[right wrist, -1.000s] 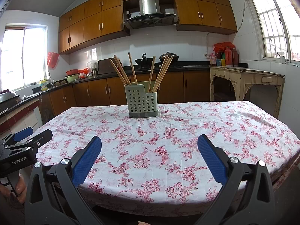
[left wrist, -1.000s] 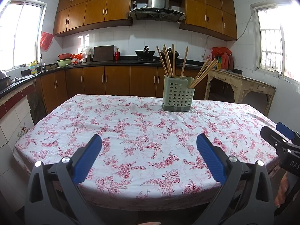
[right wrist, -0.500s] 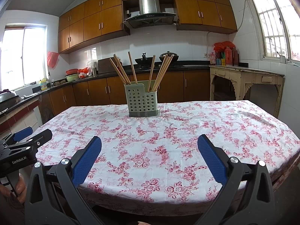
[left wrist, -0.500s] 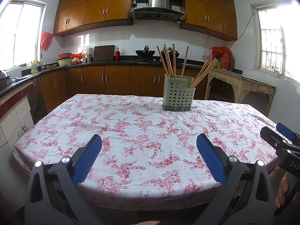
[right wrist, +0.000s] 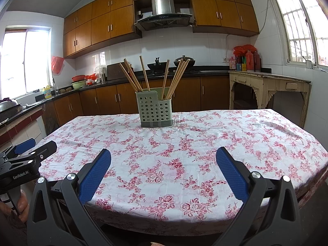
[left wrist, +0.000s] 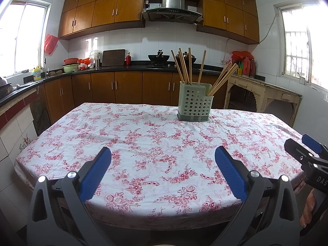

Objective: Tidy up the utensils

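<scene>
1. Nothing has visibly moved since the earlier frames; both grippers hover at the table's (left wrist: 61,135) near edge as before.
2. The left gripper (left wrist: 163,170) has its jaws spread wide, holding and touching nothing.
3. The right gripper (right wrist: 163,170) is equally released and empty.
4. The green utensil holder (right wrist: 154,110), with wooden chopsticks (right wrist: 174,80) in 2 compartments, stands upright near the table's far edge.

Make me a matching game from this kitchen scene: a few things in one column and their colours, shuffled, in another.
Things:
1. utensil holder
2. chopsticks
3. tablecloth
4. gripper pads

Colours:
A. blue
B. white with pink flowers
C. pale green
D. light wood

Pairs: 1-C, 2-D, 3-B, 4-A
</scene>
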A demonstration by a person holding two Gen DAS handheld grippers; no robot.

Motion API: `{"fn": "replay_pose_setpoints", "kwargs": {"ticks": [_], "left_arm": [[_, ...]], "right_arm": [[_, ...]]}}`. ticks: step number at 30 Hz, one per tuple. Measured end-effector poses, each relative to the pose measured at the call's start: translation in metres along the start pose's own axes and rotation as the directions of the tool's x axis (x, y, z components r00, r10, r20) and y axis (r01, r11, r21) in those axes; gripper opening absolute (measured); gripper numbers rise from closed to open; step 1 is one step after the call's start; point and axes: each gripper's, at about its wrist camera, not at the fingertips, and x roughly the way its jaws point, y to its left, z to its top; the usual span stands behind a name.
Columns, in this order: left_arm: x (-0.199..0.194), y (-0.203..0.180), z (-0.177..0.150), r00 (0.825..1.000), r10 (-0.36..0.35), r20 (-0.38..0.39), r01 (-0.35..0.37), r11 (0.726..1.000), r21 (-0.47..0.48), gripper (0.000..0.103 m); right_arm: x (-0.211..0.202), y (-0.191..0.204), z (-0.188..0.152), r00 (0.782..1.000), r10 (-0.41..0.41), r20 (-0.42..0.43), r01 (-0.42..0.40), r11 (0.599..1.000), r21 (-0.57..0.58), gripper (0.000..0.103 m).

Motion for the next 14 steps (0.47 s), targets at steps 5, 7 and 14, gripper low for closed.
{"fn": "replay_pose_setpoints", "kwargs": {"ticks": [5, 7, 14], "left_arm": [[-0.0003, 0.0013, -0.0018, 1.0, 0.003, 0.005, -0.003, 1.0, -0.003, 0.099], [0.0, 0.0023, -0.0027, 1.0, 0.004, 0.004, -0.004, 1.0, -0.004, 0.099], [0.0003, 0.002, -0.0027, 1.0, 0.002, 0.004, -0.002, 1.0, -0.003, 0.099]], "right_arm": [[0.0, -0.0001, 0.0002, 1.0, 0.0, -0.001, 0.0, 1.0, 0.001, 0.101], [-0.0001, 0.0, 0.0003, 1.0, 0.0, -0.001, 0.0, 1.0, 0.0, 0.101], [0.0001, 0.0002, 0.0009, 1.0, 0.0, -0.001, 0.0, 1.0, 0.0, 0.101]]}}
